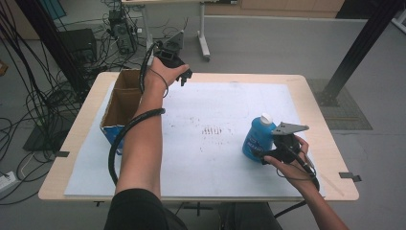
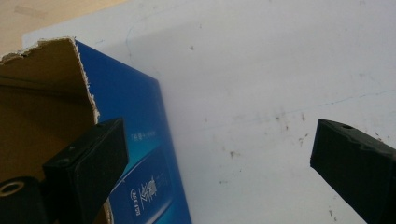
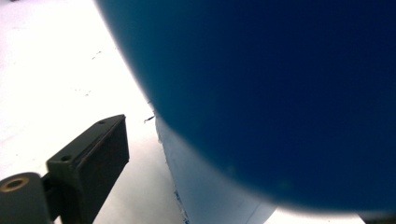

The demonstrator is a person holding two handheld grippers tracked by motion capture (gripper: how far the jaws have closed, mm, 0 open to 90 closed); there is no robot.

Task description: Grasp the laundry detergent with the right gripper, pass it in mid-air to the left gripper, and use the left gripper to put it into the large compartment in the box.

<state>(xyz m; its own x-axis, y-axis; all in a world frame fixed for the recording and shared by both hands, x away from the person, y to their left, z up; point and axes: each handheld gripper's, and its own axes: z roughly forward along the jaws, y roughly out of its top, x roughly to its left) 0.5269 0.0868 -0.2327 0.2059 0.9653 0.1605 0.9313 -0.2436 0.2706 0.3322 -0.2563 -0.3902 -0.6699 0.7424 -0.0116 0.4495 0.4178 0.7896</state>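
A blue bottle (image 1: 257, 137) with a white cap (image 1: 266, 118) stands upright on the right part of the white mat (image 1: 215, 158). My right gripper (image 1: 266, 154) is right up against the bottle's near side. In the right gripper view the bottle (image 3: 280, 93) looms close, and a gap shows between it and the left finger (image 3: 91, 161). An open cardboard box (image 1: 122, 101) with blue sides stands at the mat's left. My left gripper (image 1: 185, 75) hovers open just past the box's far right corner, and the box wall (image 2: 130, 140) lies beside its left finger (image 2: 88, 168).
The wooden table (image 1: 321, 120) borders the mat on all sides. Cables and equipment (image 1: 119, 33) lie on the floor beyond the far edge. A black post (image 1: 359, 48) stands at the far right. The mat's middle shows dark scuff marks (image 1: 213, 130).
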